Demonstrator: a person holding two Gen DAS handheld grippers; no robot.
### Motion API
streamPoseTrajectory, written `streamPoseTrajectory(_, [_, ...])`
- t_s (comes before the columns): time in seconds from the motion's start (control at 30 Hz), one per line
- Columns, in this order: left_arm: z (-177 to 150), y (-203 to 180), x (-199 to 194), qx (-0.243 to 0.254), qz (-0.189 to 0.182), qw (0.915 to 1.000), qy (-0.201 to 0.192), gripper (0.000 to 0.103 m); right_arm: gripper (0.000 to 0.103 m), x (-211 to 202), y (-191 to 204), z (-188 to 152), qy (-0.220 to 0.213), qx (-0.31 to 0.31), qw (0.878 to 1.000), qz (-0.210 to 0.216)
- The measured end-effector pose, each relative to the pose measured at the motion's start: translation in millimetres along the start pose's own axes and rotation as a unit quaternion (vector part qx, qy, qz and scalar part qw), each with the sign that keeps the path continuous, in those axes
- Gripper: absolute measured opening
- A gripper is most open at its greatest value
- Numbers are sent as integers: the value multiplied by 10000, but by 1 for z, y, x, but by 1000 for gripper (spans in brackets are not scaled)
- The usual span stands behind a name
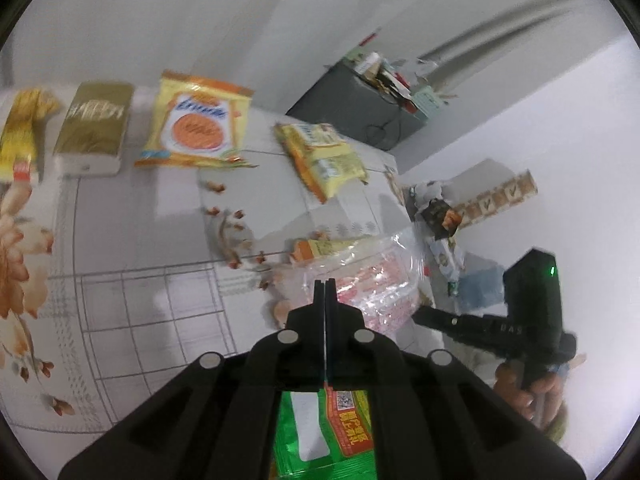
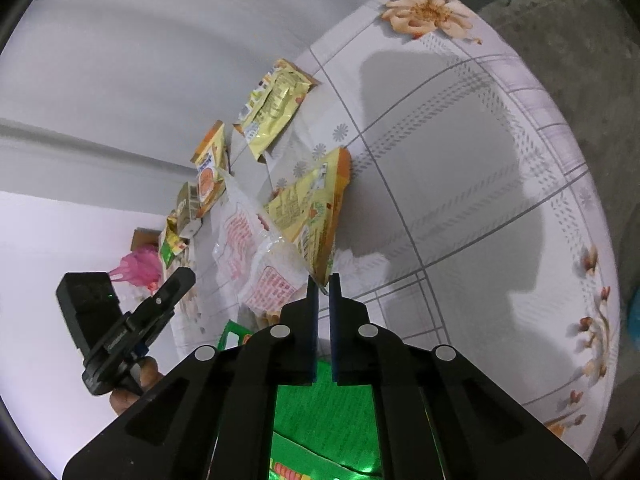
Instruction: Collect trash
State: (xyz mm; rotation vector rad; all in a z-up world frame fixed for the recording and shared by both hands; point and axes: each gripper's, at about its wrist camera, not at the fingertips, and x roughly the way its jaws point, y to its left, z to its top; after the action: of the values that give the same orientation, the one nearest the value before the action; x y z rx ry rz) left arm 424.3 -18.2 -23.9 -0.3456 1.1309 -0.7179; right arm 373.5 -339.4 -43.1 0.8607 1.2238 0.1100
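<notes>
A clear plastic bag [image 1: 376,280] with red print lies crumpled on the flowered tablecloth [image 1: 140,240]. My left gripper [image 1: 325,286] is shut, its tips pinching the bag's near edge. My right gripper [image 2: 324,286] is shut on a thin corner of the same clear bag [image 2: 244,240], just below an orange-yellow wrapper [image 2: 312,208]. From the left wrist view the right gripper [image 1: 418,314] touches the bag's right edge, held by a hand [image 1: 524,392]. A green packet [image 1: 320,432] with a red label lies under both grippers, also seen as the green packet [image 2: 320,412].
Further trash lies on the table: a yellow cookie packet [image 1: 200,128], a gold box [image 1: 94,124], a yellow wrapper [image 1: 320,156] and a gold wrapper [image 2: 272,108]. A dark box of clutter [image 1: 360,104] stands on the floor beyond. A pink bag [image 2: 138,266] lies past the table's edge.
</notes>
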Motion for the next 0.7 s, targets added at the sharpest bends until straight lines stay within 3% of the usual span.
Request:
streamPoseTrajectory(0.03, [-1, -7, 2, 184, 91, 9998, -5, 14, 3, 1, 0, 1, -2, 32, 10000, 23])
streamPoseTrajectory(0.1, [-3, -19, 6, 482, 275, 9985, -26, 49, 3, 2, -1, 2, 20, 92, 9999, 101])
streamPoseTrajectory(0.2, [-5, -32, 15, 841, 428, 9955, -18, 58, 10, -1, -12, 1, 123, 249, 9994, 220])
streamPoseTrajectory(0.27, [-4, -38, 22, 924, 502, 9944, 46, 60, 25, -7, -19, 2, 138, 326, 9991, 248])
streamPoseTrajectory(0.33, [-3, -41, 28, 978, 524, 9938, 114, 61, 33, -10, -23, 3, 78, 384, 9989, 260])
streamPoseTrajectory(0.7, [3, -18, 55, 421, 753, 9949, 519, 61, 35, -22, -23, 14, -110, 332, 9949, 950])
